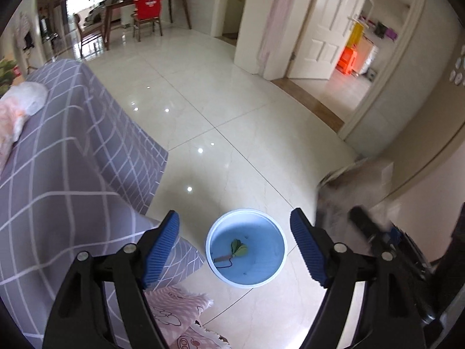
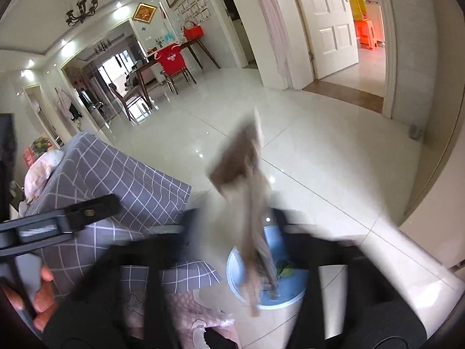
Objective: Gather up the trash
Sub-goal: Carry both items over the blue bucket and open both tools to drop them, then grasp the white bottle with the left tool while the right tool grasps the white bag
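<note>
Grey checked sofa cover (image 1: 72, 151) fills the near left, with a pink patterned cloth (image 1: 177, 311) at its near edge. Glossy tile floor (image 1: 232, 110) runs far back to a wooden desk (image 1: 139, 0) and a chair draped in a red shirt (image 1: 146, 4); white door (image 1: 322, 29) far right.

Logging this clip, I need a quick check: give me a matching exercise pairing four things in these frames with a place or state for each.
Things:
1. left gripper
2. brown cardboard scrap
3. green leaf
4. blue bin

States:
A. on the floor beside the grey checked sofa
B. lying at the bin's bottom
C. open, holding nothing
D. blurred, above the bin

Pairs: 1-C, 2-D, 3-B, 4-A
</note>
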The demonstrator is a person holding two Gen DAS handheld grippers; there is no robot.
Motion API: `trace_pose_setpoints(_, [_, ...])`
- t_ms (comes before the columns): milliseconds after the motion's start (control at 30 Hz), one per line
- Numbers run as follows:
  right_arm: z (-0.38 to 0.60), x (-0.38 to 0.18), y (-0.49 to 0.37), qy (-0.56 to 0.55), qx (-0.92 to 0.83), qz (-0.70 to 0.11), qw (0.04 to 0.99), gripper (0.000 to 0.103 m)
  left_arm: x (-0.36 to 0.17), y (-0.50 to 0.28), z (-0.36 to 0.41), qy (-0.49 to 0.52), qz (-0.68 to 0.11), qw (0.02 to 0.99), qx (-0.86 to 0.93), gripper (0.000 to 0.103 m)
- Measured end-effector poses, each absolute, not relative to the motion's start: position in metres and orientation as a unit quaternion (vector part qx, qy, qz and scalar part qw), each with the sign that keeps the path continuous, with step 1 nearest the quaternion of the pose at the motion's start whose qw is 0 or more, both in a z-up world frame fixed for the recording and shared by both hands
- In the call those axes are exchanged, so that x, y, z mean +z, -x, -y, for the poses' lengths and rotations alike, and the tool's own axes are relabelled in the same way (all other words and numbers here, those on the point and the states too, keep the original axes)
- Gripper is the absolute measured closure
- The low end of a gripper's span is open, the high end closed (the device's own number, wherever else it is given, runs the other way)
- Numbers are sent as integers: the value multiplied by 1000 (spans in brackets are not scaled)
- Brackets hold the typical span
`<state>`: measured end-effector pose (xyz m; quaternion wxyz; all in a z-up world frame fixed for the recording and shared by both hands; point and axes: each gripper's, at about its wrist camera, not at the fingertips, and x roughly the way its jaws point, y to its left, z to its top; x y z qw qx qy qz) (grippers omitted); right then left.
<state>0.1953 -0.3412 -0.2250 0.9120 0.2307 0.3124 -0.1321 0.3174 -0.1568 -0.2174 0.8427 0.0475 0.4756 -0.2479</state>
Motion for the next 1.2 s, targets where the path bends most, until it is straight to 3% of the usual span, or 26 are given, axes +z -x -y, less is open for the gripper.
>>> trace_pose_setpoints(267, [334,-217,-192,-243,-125,-317,908,23,-203,-310,150,-50,-463,849,-251,25])
trace_pose_setpoints(433, [316,-191,-188,-242,-100,-304,916,23,-173,-293,129,-75,-411,875,-245,25])
trace_pose_setpoints(833, [202,-129,-234,-191,29,-295,936,23,-109,-315,-35,-74,-361,925,-95,25])
trace_pose_setpoints(1200, [97,-121,-306,-142,98,-332,928,23,-151,-356,-153,-13,-414,909,-40,25])
